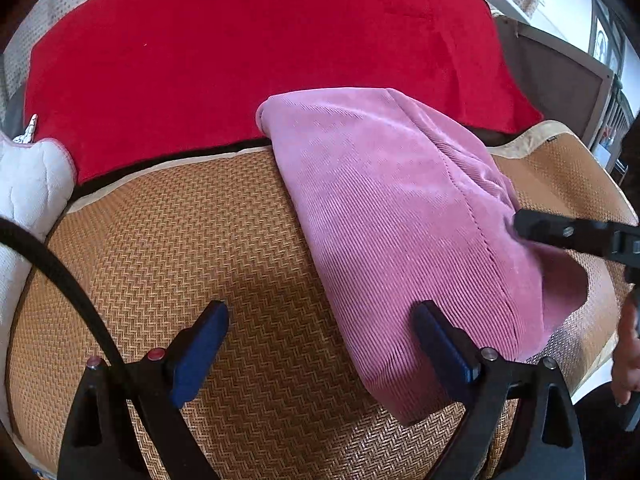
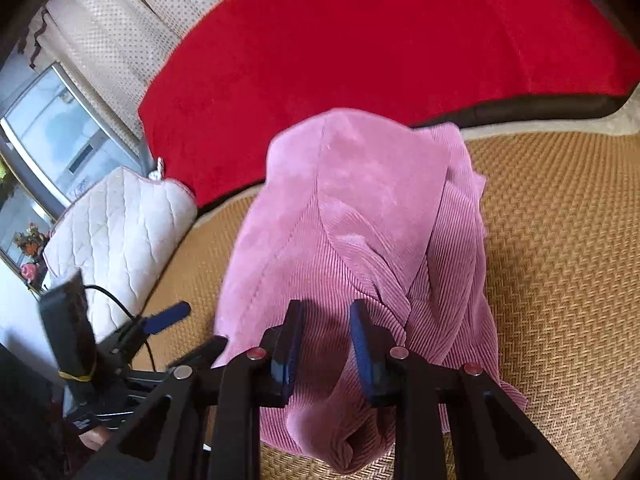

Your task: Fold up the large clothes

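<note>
A pink corduroy garment [image 1: 400,216] lies folded into a thick bundle on a woven brown mat [image 1: 200,240]. My left gripper [image 1: 320,320] is open and empty, low over the mat at the garment's near left edge, with its right finger against the cloth. My right gripper [image 2: 326,320] hovers over the garment [image 2: 360,220] with its jaws partly open and the fabric bunched beneath and between them; I cannot tell whether it grips it. The right gripper also shows at the right edge of the left wrist view [image 1: 560,232].
A red blanket [image 1: 260,48] covers the surface beyond the mat. A white quilted cushion [image 2: 120,232] lies at the mat's left. The left gripper's body [image 2: 120,340] and cable show at lower left in the right wrist view. A window [image 2: 52,132] is behind.
</note>
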Demonstrator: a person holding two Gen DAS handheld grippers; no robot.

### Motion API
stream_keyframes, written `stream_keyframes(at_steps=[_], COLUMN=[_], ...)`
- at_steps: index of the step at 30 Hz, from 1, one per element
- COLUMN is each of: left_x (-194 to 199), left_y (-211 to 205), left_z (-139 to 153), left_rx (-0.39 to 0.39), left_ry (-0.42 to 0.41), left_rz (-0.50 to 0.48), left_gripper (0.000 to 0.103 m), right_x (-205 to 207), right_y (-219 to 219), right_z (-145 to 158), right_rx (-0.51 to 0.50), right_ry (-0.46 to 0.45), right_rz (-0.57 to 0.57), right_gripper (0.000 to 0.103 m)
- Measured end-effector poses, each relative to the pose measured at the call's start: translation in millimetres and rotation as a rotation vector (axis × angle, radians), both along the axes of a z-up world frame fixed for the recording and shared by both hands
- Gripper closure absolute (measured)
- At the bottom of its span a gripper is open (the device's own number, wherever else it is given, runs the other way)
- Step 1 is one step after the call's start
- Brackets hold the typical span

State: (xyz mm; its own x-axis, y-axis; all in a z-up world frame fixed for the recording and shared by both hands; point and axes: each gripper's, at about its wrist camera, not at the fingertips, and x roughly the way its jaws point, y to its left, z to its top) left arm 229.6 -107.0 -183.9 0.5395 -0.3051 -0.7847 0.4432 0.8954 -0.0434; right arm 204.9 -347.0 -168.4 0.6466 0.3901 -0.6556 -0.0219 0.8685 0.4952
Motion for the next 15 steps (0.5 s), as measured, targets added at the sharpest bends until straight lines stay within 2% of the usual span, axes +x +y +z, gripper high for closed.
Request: stream_keyframes(at_steps=[5, 9, 12, 15], left_x=[-3, -5, -7, -6], left_y=[-6, -8, -8, -6], left_z=[3, 4, 5, 6], left_rx=[0.039, 0.029, 0.045, 0.036], left_ry=[-0.036, -0.037, -0.052, -0.046], left_rz=[-0.01, -0.018, -0.021, -0.017], left_gripper=[0.008, 0.008, 0.008, 0.008], right_x=[-17, -1, -4, -5], right_y=[9, 16, 24, 20], right_z=[21, -11, -10, -12], right_rx=[-0.043, -0.138, -0.212, -0.19], right_ry=[-0.087, 0.032, -0.006, -0.007], right_rz=[0.001, 0.009, 0.021, 0.018], right_gripper=[0.075, 0.074, 0.074, 0.074])
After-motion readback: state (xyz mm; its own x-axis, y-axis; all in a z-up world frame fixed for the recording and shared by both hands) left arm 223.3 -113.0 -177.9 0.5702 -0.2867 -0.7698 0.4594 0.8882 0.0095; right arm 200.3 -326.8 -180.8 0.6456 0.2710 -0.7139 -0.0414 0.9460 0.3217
